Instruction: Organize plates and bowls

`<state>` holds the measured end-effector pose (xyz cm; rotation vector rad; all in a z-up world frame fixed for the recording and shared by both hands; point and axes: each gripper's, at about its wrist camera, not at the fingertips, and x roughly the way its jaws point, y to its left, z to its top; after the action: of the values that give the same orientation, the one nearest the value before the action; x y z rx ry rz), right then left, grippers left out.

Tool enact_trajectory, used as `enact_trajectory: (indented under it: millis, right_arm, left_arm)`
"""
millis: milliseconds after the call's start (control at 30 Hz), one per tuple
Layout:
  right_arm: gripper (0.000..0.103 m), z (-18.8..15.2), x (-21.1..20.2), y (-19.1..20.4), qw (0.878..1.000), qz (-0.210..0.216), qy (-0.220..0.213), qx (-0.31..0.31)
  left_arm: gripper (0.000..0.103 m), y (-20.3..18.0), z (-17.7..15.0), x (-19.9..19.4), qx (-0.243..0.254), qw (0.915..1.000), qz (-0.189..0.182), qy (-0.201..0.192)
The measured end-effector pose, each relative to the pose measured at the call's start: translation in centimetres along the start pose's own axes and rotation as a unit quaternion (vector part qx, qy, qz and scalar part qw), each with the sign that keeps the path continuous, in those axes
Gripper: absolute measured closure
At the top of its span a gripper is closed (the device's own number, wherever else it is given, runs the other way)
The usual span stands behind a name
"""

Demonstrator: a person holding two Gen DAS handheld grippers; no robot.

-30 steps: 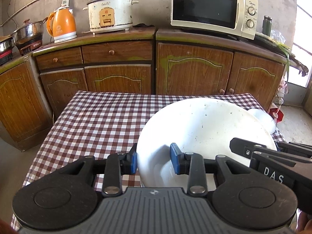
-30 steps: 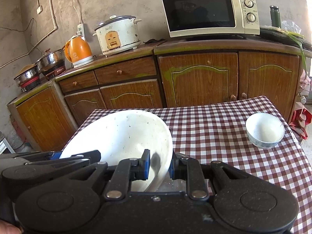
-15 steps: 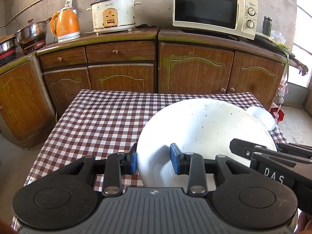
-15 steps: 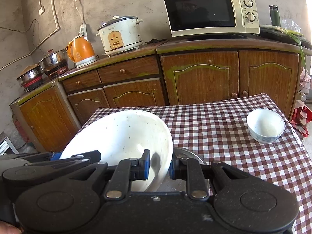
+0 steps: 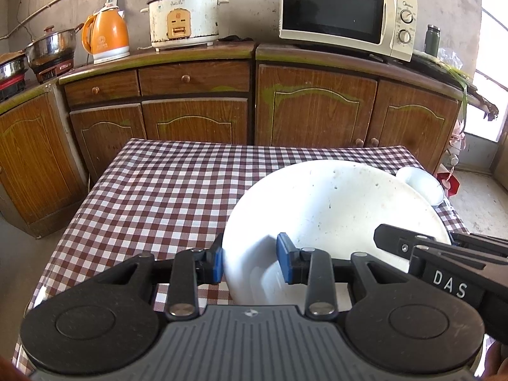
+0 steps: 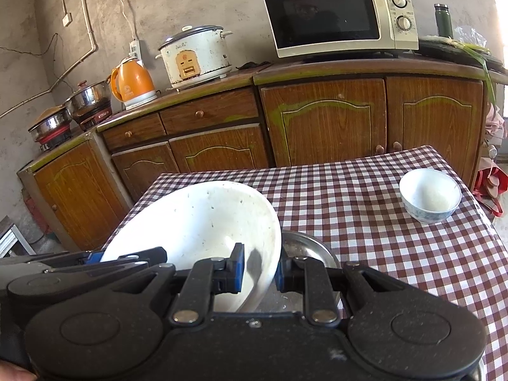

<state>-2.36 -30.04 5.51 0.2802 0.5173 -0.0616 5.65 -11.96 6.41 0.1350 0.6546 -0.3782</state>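
Brown wooden cabinets (image 5: 197, 108) are standing along the wall behind a table (image 5: 165, 187) that is wearing a red and white checked cloth. A big white bowl (image 5: 333, 212) is tilting up over the table's near right part. The left gripper (image 5: 249, 262) is pinching the bowl's left rim, one blue pad inside and one outside. The right gripper (image 6: 258, 268) is pinching the right rim the same way. A metal dish (image 6: 304, 247) is sitting just under the bowl. A small white bowl (image 6: 428, 195) is resting near the table's right edge, partly hiding behind the big bowl in the left view. A microwave (image 6: 339, 16) reading "Midea", a white rice cooker (image 5: 184, 16) and an orange kettle (image 5: 106, 36) are sitting on the counter. The right gripper's side is showing "DAS".
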Motion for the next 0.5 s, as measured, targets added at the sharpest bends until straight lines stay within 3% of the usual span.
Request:
enact_trajectory:
  millis: [500]
  right_arm:
    - [0.078,-1.5,-0.6,0.0,1.0,0.003,0.005,-0.002]
  left_arm:
    - [0.068,-0.1,-1.1,-0.2,-0.004,1.0,-0.001,0.006]
